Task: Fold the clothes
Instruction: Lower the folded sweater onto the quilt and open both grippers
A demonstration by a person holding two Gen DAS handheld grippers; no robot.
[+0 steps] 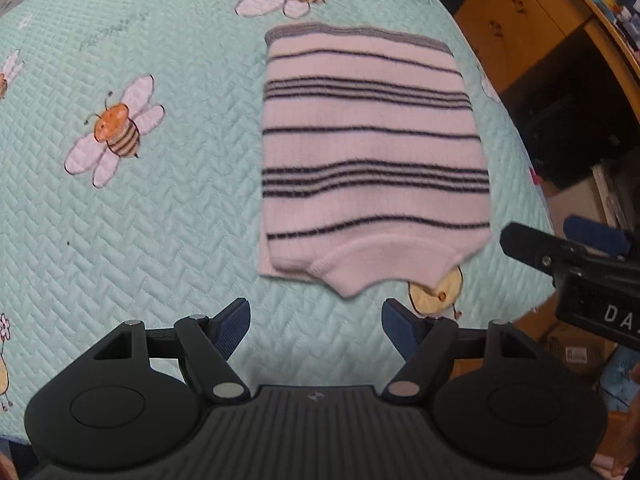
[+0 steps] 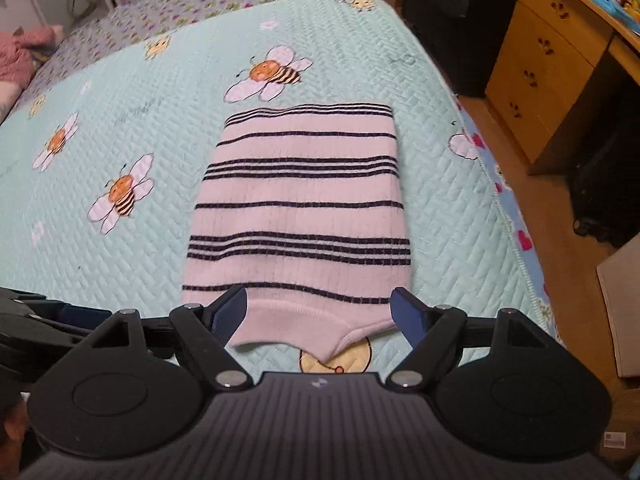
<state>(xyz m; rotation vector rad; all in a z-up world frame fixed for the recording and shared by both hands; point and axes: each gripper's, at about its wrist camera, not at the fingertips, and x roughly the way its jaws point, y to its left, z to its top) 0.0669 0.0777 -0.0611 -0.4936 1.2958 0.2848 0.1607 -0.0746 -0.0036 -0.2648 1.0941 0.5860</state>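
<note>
One garment on the bed: a pink sweater (image 1: 372, 160) with dark stripes, folded into a rough rectangle. It lies flat on the mint quilted bedspread (image 1: 168, 220), toward the bed's right edge. Long axis runs away from me; the rounded collar (image 1: 380, 260) points toward me, the grey-trimmed hem lies at the far end. Stripes run crosswise to that axis.

Two grippers in play. My left gripper (image 1: 316, 326) hovers above the quilt just short of the collar, jaws spread wide, holding nothing. My right gripper (image 2: 320, 316) sits at the collar end, jaws equally wide apart with the collar between the blue fingertips (image 2: 230, 312); contact with the knit cannot be told.

Printed bees (image 2: 124, 190): I count three large ones in the right wrist view. One yellow round print (image 2: 340, 360) peeks out beneath the collar. A wooden drawer cabinet (image 2: 540, 72) stands right of the bed.
</note>
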